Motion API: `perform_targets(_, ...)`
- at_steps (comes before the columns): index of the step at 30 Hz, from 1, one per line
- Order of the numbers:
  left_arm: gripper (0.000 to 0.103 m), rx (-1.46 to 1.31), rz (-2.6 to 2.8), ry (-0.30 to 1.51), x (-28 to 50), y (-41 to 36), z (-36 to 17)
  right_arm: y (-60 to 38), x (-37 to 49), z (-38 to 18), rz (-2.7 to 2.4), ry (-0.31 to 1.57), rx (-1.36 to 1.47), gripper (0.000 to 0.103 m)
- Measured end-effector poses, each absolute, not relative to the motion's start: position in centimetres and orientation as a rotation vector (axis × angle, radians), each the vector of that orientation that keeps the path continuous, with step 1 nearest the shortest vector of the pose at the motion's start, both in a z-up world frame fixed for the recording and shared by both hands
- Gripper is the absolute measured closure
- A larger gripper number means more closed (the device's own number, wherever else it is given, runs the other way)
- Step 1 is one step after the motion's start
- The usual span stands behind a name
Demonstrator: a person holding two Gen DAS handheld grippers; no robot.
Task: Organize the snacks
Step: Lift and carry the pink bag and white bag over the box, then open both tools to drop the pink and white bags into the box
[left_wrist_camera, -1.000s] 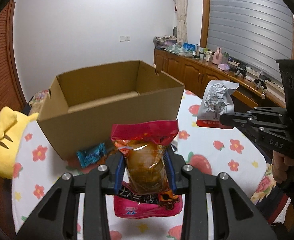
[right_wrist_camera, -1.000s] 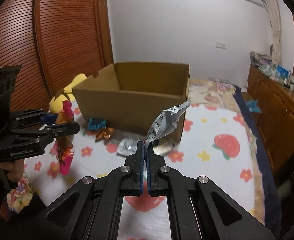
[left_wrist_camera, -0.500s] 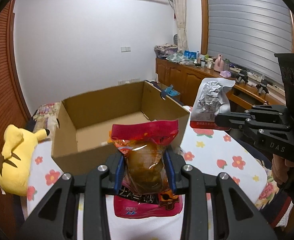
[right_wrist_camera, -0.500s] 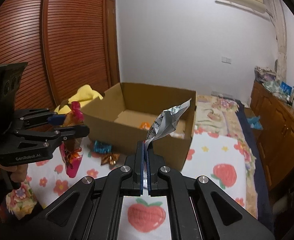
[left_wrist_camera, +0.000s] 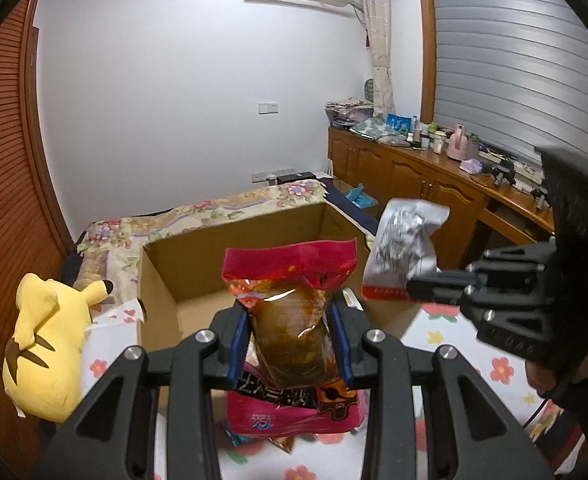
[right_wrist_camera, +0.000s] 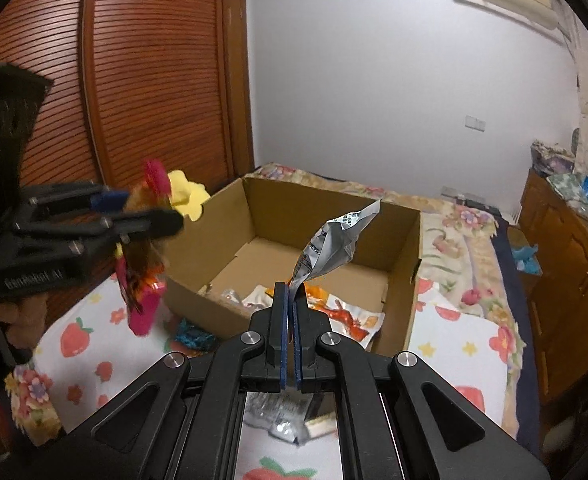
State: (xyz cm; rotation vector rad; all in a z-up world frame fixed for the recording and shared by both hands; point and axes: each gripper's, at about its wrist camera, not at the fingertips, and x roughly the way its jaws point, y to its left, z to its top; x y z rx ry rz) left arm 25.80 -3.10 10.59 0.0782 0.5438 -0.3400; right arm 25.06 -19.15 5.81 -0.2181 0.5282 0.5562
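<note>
In the left wrist view, the left gripper (left_wrist_camera: 292, 334) fills the lower centre of the frame, its blue-padded fingers (left_wrist_camera: 239, 340) pressed against both sides of a red-topped clear plastic snack pouch with brown contents (left_wrist_camera: 292, 300), which stands upright between them. Behind the pouch, in mid-frame, sits an open brown cardboard box (left_wrist_camera: 230, 272) on a white bedspread printed with strawberries and flowers (left_wrist_camera: 493, 368). At the right edge the right gripper (left_wrist_camera: 413, 290) reaches in from the side, pinching the lower red edge of a crumpled silver foil snack packet (left_wrist_camera: 405, 256) that is held level with the box's right wall. A yellow plush toy with a black-tipped ear (left_wrist_camera: 50, 340) lies at the lower left beside the box. A wooden sideboard crowded with small items (left_wrist_camera: 433, 176) runs along the right. In the right wrist view, the right gripper (right_wrist_camera: 292, 312) sits at lower centre, its pads nearly touching and clamped on the bottom of the silver packet (right_wrist_camera: 333, 244), which rises above the near wall of the box (right_wrist_camera: 397, 264). Several snack packets (right_wrist_camera: 341, 314) lie on the box floor, one white with orange print. At the left edge the left gripper (right_wrist_camera: 154, 216) holds the red pouch (right_wrist_camera: 142, 280) just outside the box's left wall, above the bedspread (right_wrist_camera: 453, 364). A small blue wrapper (right_wrist_camera: 192, 334) lies on the bedspread against the box's near corner.
</note>
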Motion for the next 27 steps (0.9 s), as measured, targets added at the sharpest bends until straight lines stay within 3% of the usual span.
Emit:
perform_targets(18, 0.069, 0.041, -0.271, 0.616, 33.2, -1.8, 7.2, -18.9, 29.8, 1.6, 0.572, 0.654, -0.218, 0.103)
perform_targets(27, 0.061, 0.026, -0.229, 0.668, 34.1, -1.7, 5.1, -20.6, 28.3, 1.7, 0.569, 0.649, -0.167, 0.101)
